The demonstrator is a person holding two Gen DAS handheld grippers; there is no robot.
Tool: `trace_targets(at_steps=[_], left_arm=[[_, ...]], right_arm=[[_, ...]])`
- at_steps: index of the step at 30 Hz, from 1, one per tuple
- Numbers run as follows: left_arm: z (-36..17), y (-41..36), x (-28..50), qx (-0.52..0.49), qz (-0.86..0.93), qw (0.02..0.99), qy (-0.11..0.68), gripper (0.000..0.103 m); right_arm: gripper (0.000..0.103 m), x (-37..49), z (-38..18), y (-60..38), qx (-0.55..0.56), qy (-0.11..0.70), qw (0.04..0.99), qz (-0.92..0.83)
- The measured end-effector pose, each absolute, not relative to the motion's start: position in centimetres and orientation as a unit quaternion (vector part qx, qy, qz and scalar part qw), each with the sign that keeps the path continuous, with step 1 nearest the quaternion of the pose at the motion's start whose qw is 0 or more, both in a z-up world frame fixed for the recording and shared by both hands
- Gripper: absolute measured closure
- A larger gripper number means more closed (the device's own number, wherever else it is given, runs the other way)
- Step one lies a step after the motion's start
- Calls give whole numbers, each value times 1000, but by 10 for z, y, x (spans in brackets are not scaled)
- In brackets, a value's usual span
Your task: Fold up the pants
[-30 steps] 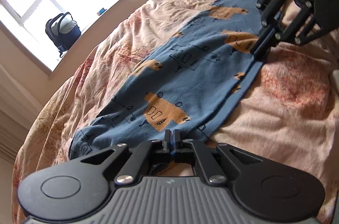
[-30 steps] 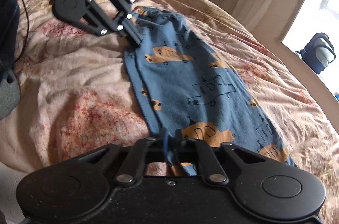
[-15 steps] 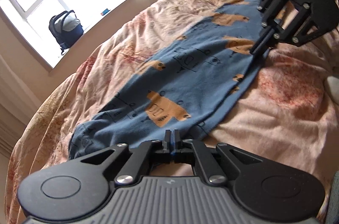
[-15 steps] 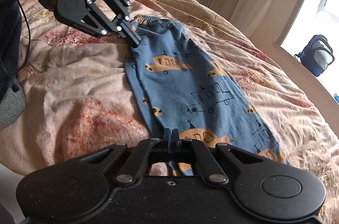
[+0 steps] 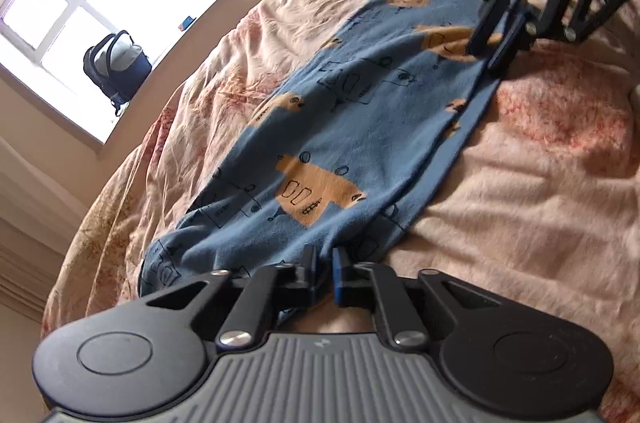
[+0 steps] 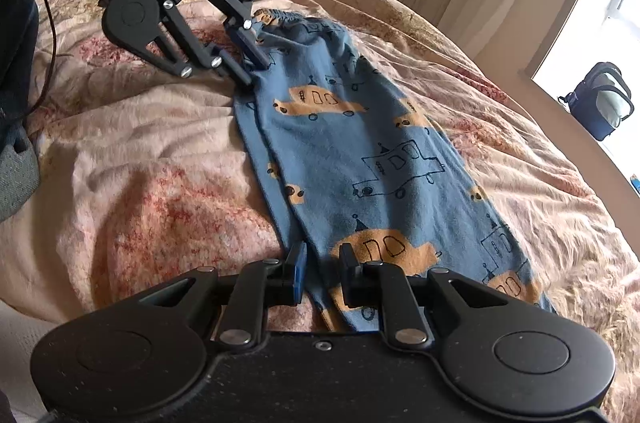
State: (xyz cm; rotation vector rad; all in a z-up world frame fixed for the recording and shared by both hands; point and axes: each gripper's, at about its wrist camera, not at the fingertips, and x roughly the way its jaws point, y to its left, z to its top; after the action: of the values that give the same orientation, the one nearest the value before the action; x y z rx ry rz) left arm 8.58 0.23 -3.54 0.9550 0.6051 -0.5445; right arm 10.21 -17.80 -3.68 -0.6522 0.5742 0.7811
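1. Left view: pants point(image 5: 340, 127) flat on bed point(image 5: 540, 183), legs stacked one on the other. Left gripper point(image 5: 324, 265) at the waist end, jaws a little apart, cloth in the gap, looks loose.
2. Right view: right gripper point(image 6: 322, 263) at the leg end, jaws opening, cloth between them, not pinched.
3. Looks like letting go after the long fold. Next: grab one end again and bring it over to the other.

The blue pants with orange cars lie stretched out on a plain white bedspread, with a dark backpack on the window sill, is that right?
Not quite: the bedspread is not plain white; it is pinkish with a reddish floral pattern, as the right wrist view shows. The blue pants with orange cars do lie stretched out on it, and the dark backpack sits on the window sill.
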Motion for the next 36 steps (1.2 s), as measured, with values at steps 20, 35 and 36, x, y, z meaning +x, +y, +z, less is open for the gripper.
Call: trace_targets(at_steps=[20, 35, 36], left_arm=[[-33, 13, 77, 426, -277, 806, 303, 92], [-1, -20, 284, 166, -243, 869, 399, 39], [-7, -26, 302, 161, -243, 857, 425, 44]], right_arm=[[103, 102, -37, -179, -297, 291, 823, 388], [38, 207, -13, -264, -127, 315, 903, 262], [38, 216, -13, -269, -123, 317, 904, 258]])
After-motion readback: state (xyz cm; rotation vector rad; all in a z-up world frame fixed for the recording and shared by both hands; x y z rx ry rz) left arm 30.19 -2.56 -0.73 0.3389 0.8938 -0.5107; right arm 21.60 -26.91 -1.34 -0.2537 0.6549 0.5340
